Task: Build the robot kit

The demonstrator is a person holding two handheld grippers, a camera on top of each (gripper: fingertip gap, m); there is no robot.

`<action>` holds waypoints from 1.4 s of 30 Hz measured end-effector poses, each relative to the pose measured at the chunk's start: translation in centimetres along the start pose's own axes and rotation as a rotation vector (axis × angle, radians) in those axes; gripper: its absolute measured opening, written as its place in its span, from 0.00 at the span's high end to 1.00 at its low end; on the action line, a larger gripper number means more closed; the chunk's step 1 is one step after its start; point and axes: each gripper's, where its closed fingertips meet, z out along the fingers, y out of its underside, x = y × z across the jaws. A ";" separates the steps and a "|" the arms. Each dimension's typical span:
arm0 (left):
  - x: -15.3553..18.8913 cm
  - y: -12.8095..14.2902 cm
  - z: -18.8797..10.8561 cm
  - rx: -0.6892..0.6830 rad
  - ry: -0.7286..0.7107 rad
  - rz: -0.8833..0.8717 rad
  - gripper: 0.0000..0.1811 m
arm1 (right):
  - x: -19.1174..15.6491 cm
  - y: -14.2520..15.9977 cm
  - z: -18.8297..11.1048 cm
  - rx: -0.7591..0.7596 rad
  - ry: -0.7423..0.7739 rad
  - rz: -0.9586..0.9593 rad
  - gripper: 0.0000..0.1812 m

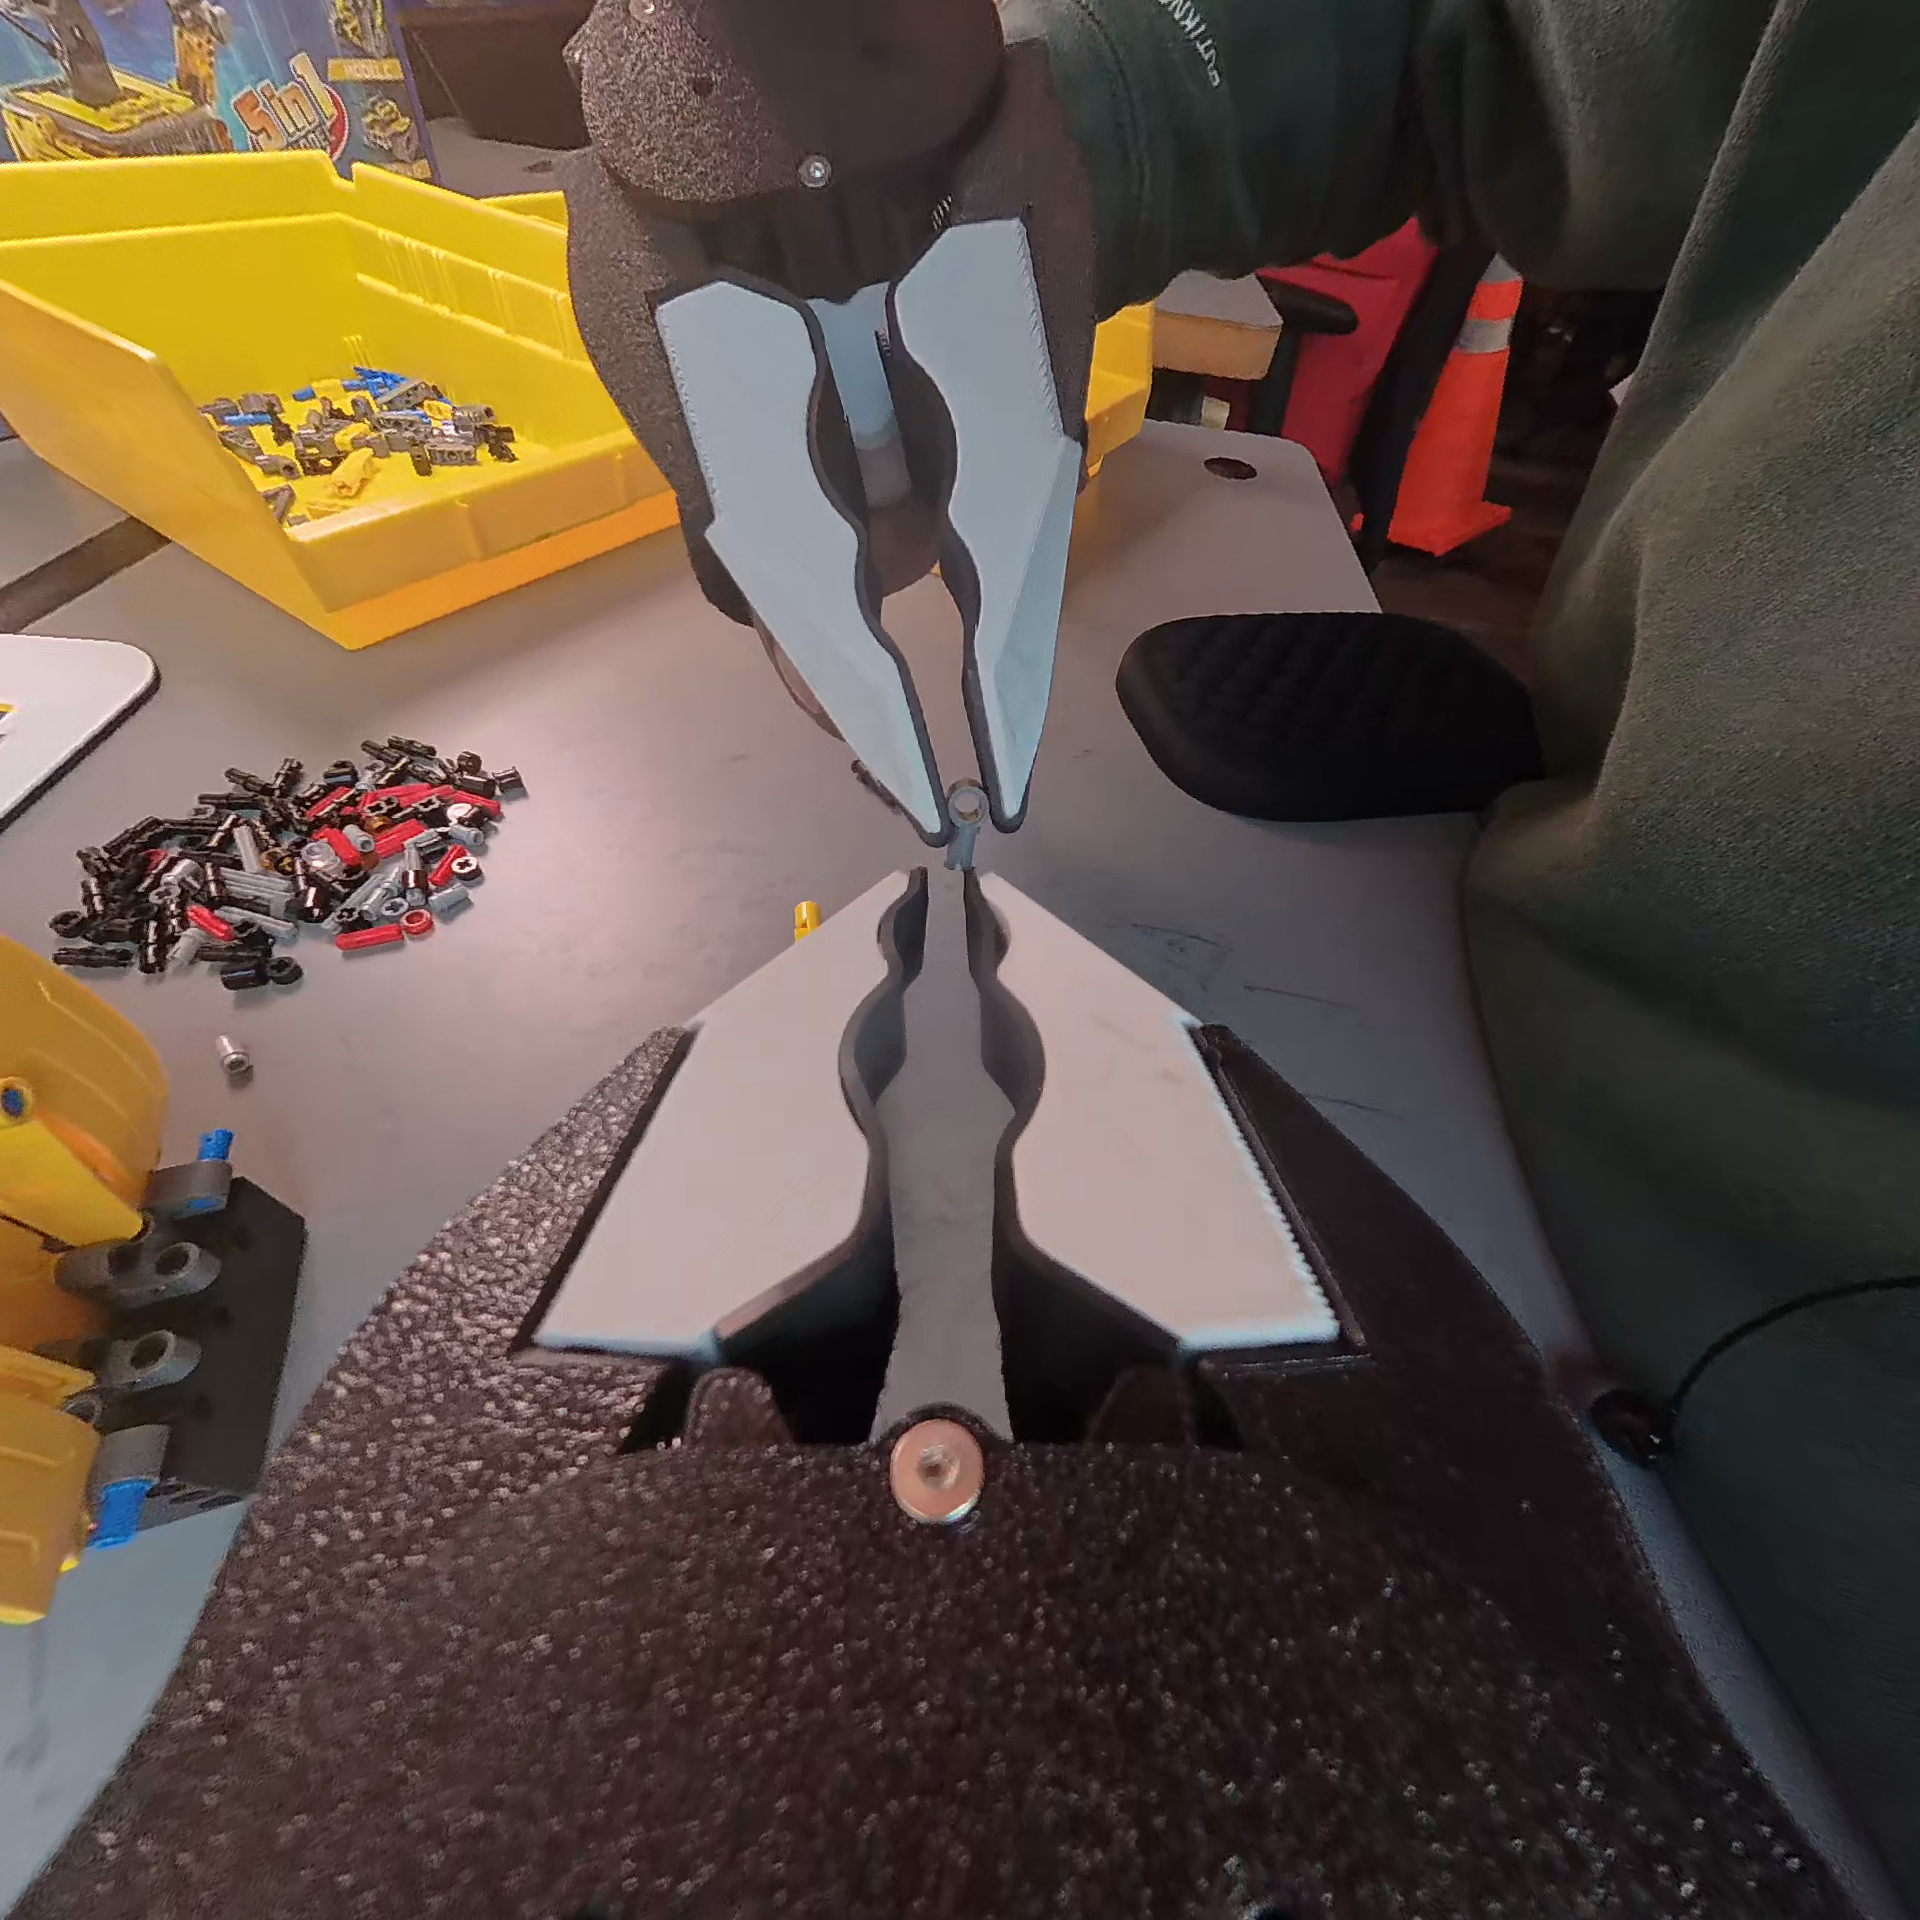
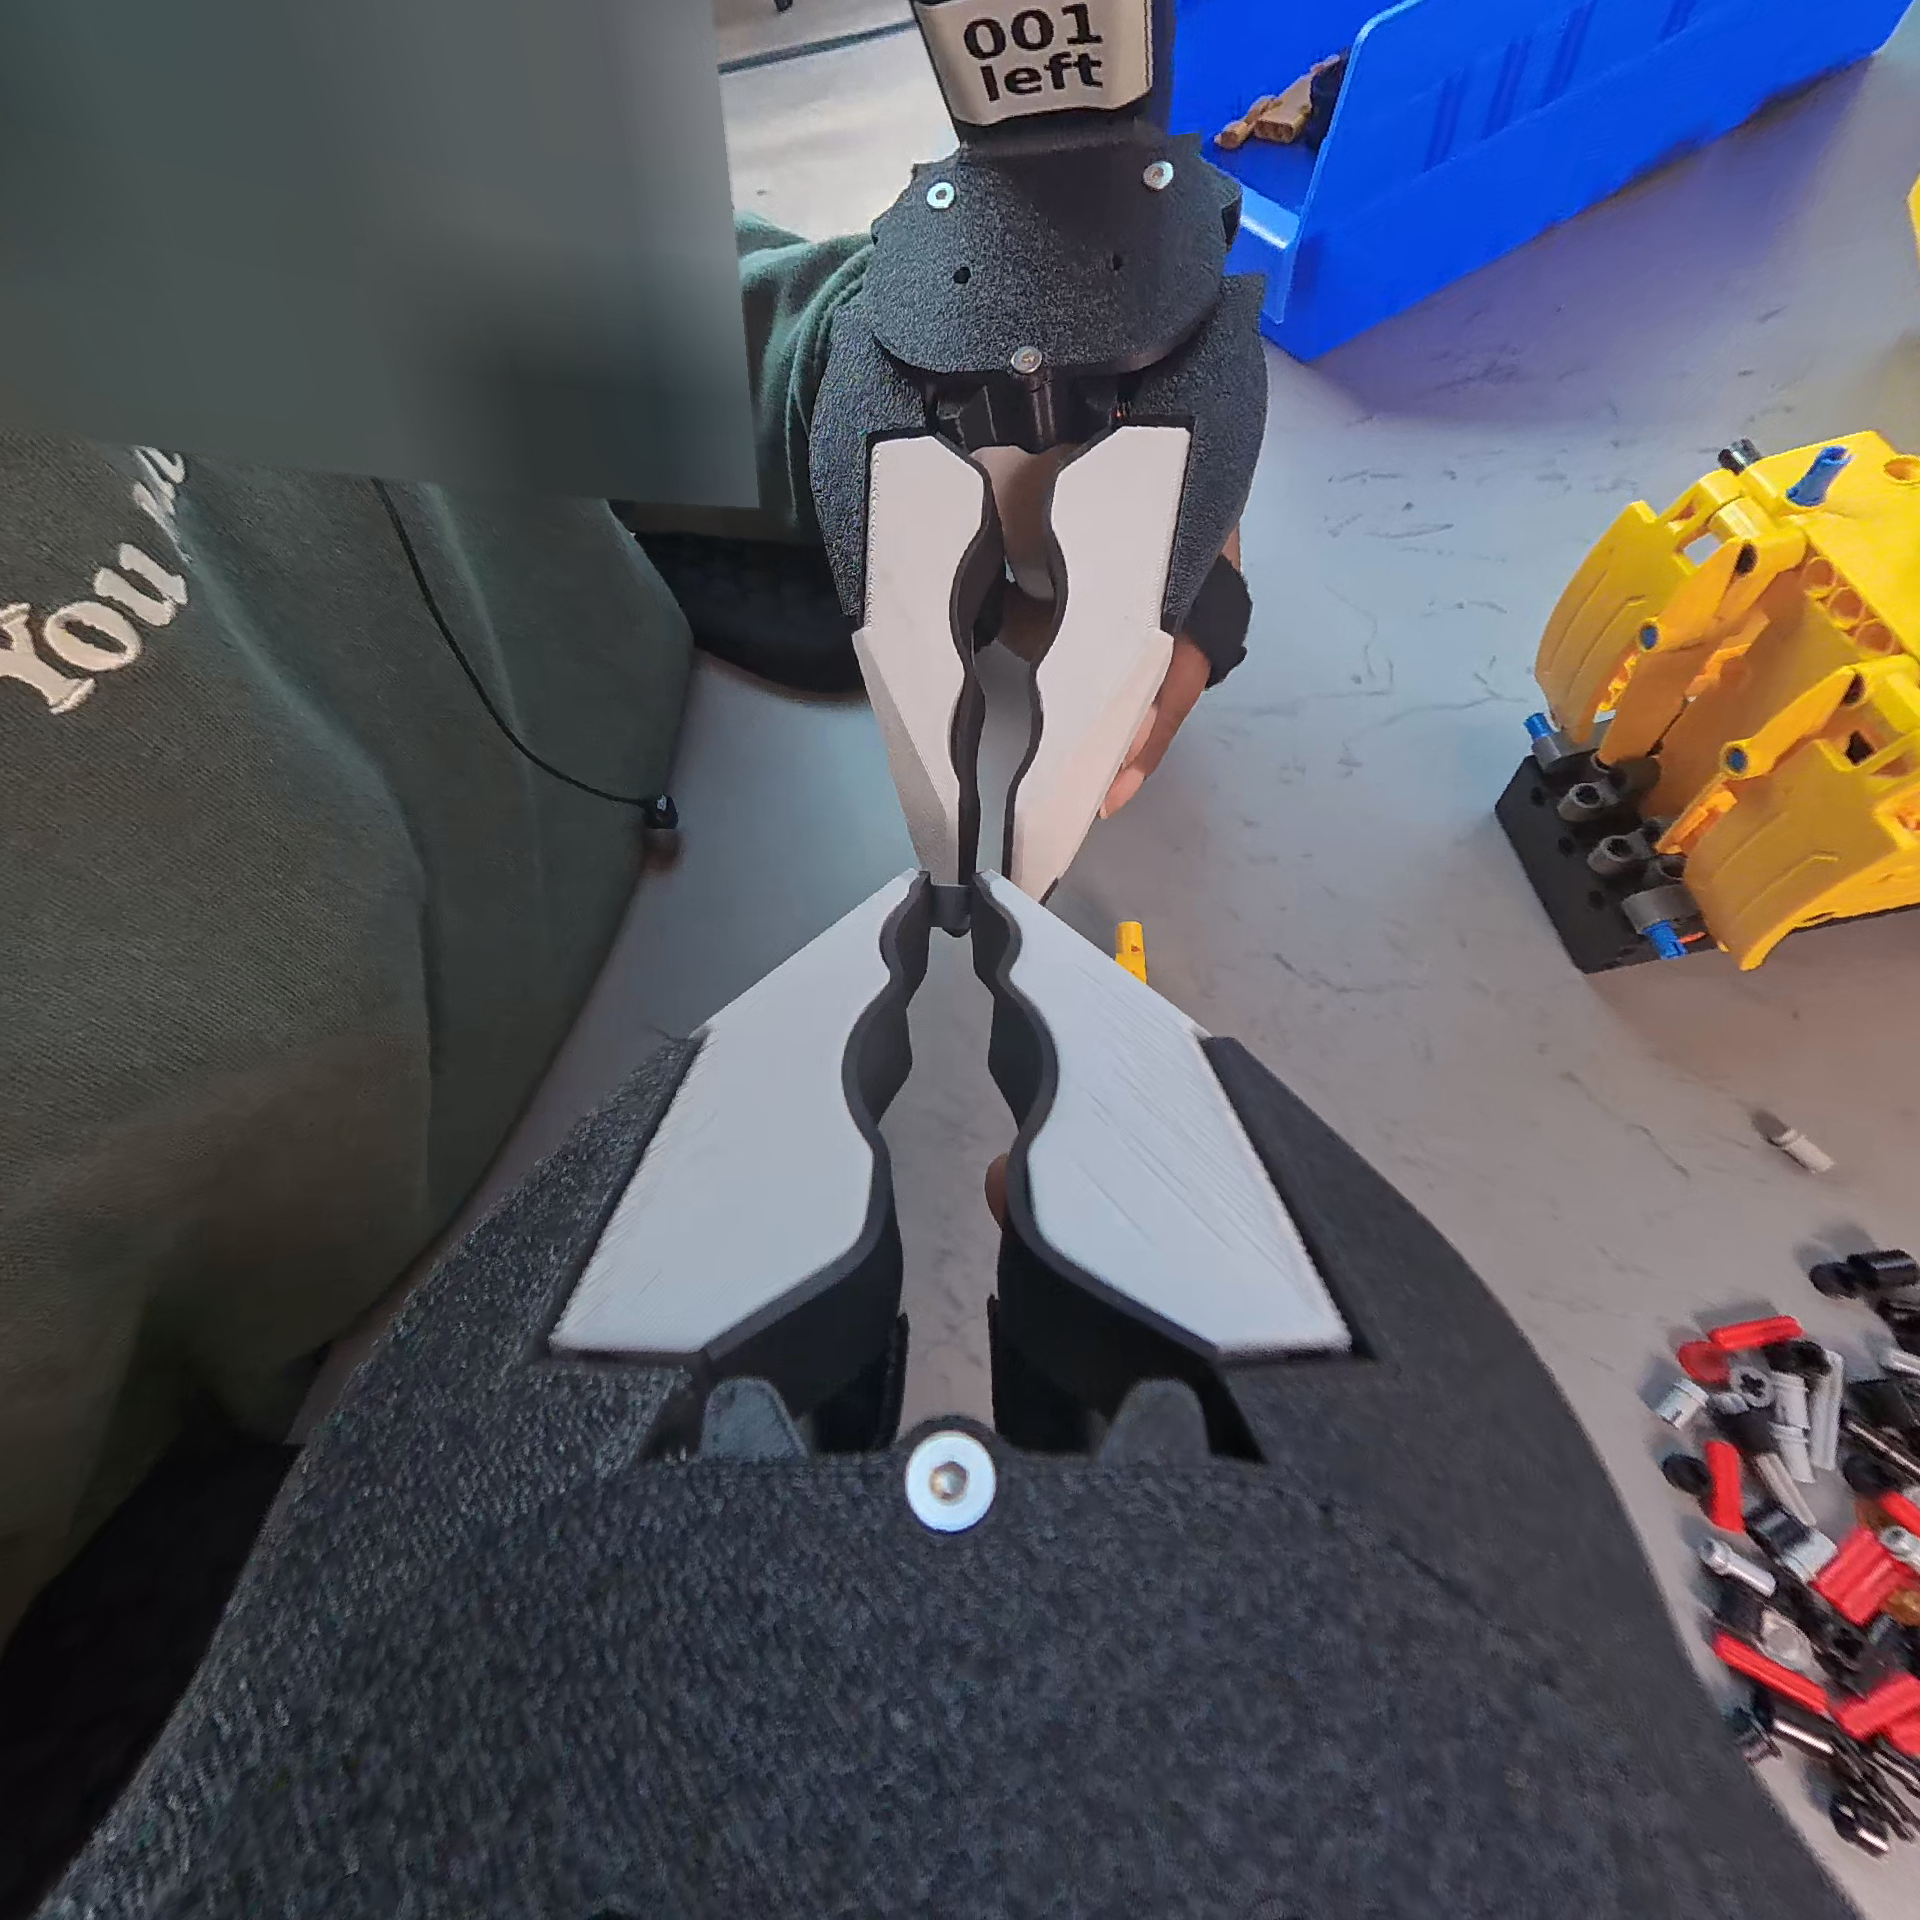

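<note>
In the left wrist view my right gripper comes down from the top, shut on a small grey connector with a ring end and a short stub pointing at me. My left gripper sits just below that stub, its jaws a narrow gap apart with nothing seen between them. In the right wrist view my right gripper pinches the same connector at its tips, and the left gripper meets it tip to tip from above. Both are held a little above the grey table.
A yellow bin with small parts stands at the back left, and a loose pile of black, red and grey parts lies nearer. A yellow model on a black base, a blue bin, a yellow pin and a black ribbed pad are around. Only a small space, under 4 cm, lies between the two pairs of fingers.
</note>
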 end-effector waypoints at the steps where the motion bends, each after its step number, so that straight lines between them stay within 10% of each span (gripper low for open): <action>1: 0.1 -0.1 0.0 0.004 0.005 -0.002 0.97 | -0.1 -0.1 0.0 0.000 -0.002 -0.001 0.96; 42: -1.2 1.2 0.4 -0.076 -0.089 -0.018 0.98 | 1.9 1.9 0.4 -0.301 0.220 -0.189 0.96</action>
